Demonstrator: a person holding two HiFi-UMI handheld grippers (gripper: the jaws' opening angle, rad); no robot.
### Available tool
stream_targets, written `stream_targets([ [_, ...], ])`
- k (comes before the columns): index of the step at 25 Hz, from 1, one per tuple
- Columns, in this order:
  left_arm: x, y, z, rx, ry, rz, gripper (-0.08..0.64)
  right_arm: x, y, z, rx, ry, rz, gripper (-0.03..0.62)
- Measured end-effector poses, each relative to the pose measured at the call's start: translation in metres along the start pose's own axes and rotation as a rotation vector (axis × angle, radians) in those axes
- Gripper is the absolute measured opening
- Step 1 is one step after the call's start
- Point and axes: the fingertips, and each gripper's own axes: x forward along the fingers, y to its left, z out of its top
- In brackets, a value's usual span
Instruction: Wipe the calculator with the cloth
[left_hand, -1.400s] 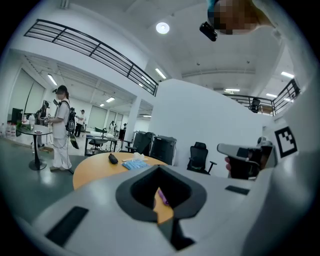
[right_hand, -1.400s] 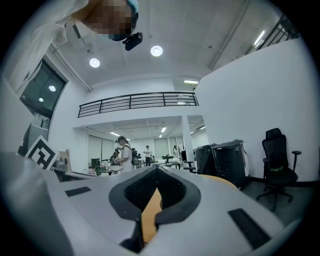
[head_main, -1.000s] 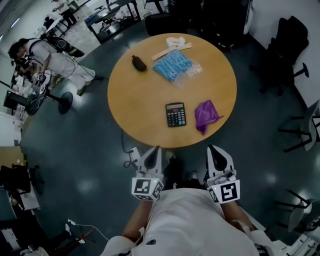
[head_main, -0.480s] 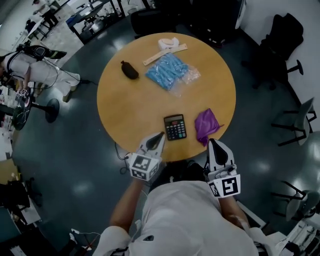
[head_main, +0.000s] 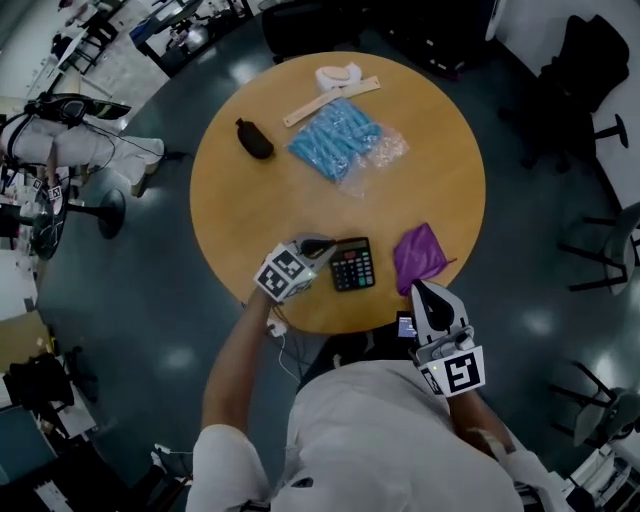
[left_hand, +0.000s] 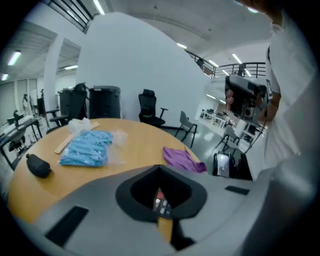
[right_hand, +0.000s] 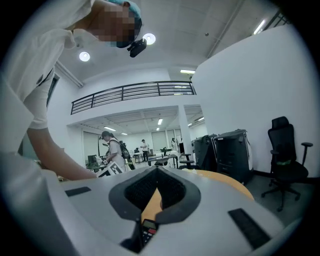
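Observation:
A black calculator lies near the front edge of the round wooden table. A crumpled purple cloth lies just to its right. My left gripper reaches over the table, shut, its tip at the calculator's left edge. In the left gripper view the shut left gripper shows calculator keys through the slit, with the cloth beyond. My right gripper is shut and empty, at the table's front edge just short of the cloth. The right gripper view shows this right gripper and a bit of the calculator.
A blue plastic bag, a black pouch, a wooden strip and a white item lie at the table's far side. Office chairs stand to the right. A person is at the far left.
My left gripper has swung forward and down from below the table's edge to the calculator's left side. The right gripper has come forward to the table's front edge near the cloth.

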Motion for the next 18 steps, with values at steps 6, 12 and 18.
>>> stream_targets([
  [6,0.046,0.019,-0.020,-0.015,0.227,-0.250,0.006,0.005,-0.015,-0.020,0.038,0.043,-0.002,0.012],
  [12,0.070,0.020,-0.042,0.178,0.521,-0.400,0.006,0.006,-0.025,-0.035,0.074,0.085,-0.015,0.012],
  [18,0.087,0.021,-0.050,0.269,0.661,-0.485,0.006,0.016,-0.034,-0.040,0.082,0.106,-0.011,0.012],
])
